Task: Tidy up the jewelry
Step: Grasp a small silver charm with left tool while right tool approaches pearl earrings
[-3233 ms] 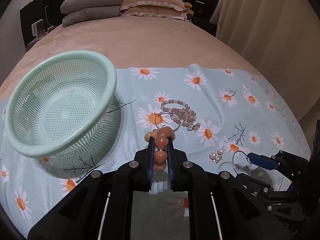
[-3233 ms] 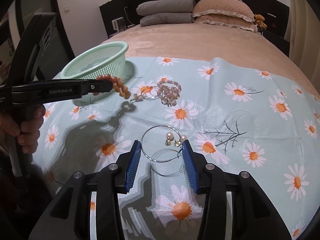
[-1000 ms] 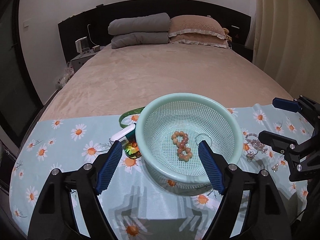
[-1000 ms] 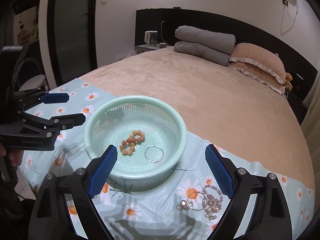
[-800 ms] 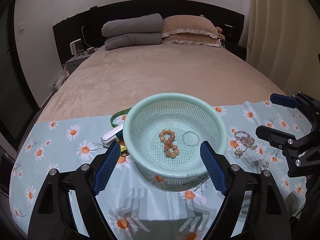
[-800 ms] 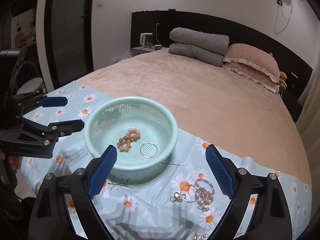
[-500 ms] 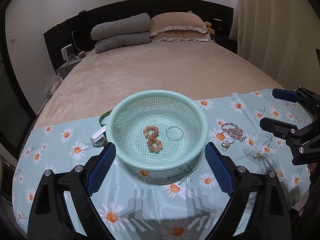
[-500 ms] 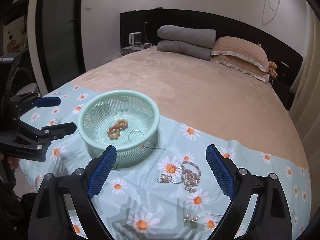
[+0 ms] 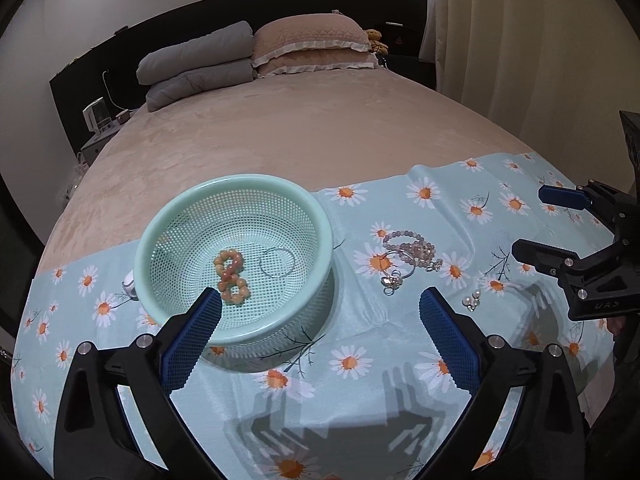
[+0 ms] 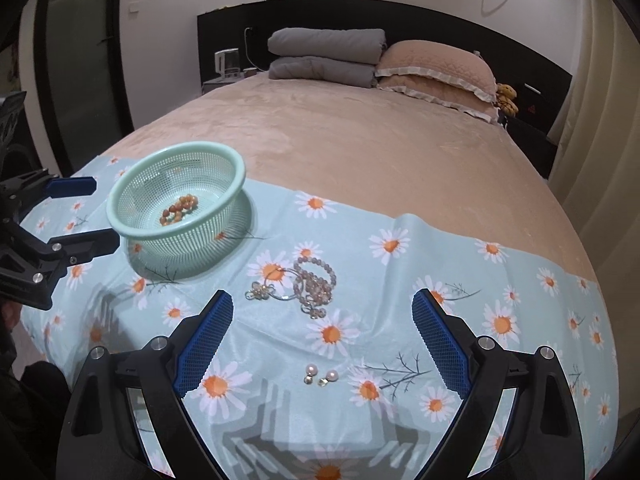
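The left tongs point(image 9: 316, 328) are opening with nothing between the pads, and the right tongs point(image 10: 322, 344) stand spread and empty. Between pickups: the orange bead bracelet point(image 9: 231, 272) and thin bangle point(image 9: 277, 262) lie in the mint basket point(image 9: 192, 208). Next, I judge, comes the pearl earrings point(image 10: 320, 376) at six o'clock or the tangled bead bracelets point(image 10: 308, 284) at twelve, on the daisy cloth point(image 10: 400, 300); pinching small pearls calls for a low, centred approach.
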Available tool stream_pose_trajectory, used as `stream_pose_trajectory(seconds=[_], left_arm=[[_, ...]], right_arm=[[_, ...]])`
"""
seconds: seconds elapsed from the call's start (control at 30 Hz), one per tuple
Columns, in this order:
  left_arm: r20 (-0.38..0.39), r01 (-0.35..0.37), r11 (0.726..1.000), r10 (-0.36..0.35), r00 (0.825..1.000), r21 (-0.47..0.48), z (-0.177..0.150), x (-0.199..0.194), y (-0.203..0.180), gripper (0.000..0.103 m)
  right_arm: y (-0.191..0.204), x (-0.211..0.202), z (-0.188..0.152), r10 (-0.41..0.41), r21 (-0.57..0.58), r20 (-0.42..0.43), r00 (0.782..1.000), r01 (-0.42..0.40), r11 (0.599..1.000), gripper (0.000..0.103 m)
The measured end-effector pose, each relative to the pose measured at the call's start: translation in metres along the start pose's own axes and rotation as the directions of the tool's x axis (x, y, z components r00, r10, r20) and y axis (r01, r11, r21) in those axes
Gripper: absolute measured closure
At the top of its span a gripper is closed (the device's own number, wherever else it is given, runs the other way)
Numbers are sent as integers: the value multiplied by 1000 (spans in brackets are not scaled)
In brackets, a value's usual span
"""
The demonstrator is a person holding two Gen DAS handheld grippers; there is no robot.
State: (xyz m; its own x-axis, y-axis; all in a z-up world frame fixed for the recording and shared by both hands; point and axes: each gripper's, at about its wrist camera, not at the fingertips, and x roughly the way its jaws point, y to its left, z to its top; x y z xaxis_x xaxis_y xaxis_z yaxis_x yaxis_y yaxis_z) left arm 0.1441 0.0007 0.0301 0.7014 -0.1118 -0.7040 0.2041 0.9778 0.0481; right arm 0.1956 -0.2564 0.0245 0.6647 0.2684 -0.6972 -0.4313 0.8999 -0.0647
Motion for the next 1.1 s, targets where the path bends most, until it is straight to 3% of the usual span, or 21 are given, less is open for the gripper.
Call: stream_pose_trajectory(seconds=[0.53,0.87,1.1], left_arm=[[-61,61,987,-52,997,152,-17,73,-65,6],[-122,84,989,-69,990,124,-19,125,-73,7],[-151,105,987,-86,985,122,-21,143,-76,21]], right_arm=[[-38,45,-67,-32,54,-142,989,40,998,16],[-52,77,-84,-19,126,-171,985,41,991,20],[-57,93,-91,-8,153,-195,981,38,987,29]])
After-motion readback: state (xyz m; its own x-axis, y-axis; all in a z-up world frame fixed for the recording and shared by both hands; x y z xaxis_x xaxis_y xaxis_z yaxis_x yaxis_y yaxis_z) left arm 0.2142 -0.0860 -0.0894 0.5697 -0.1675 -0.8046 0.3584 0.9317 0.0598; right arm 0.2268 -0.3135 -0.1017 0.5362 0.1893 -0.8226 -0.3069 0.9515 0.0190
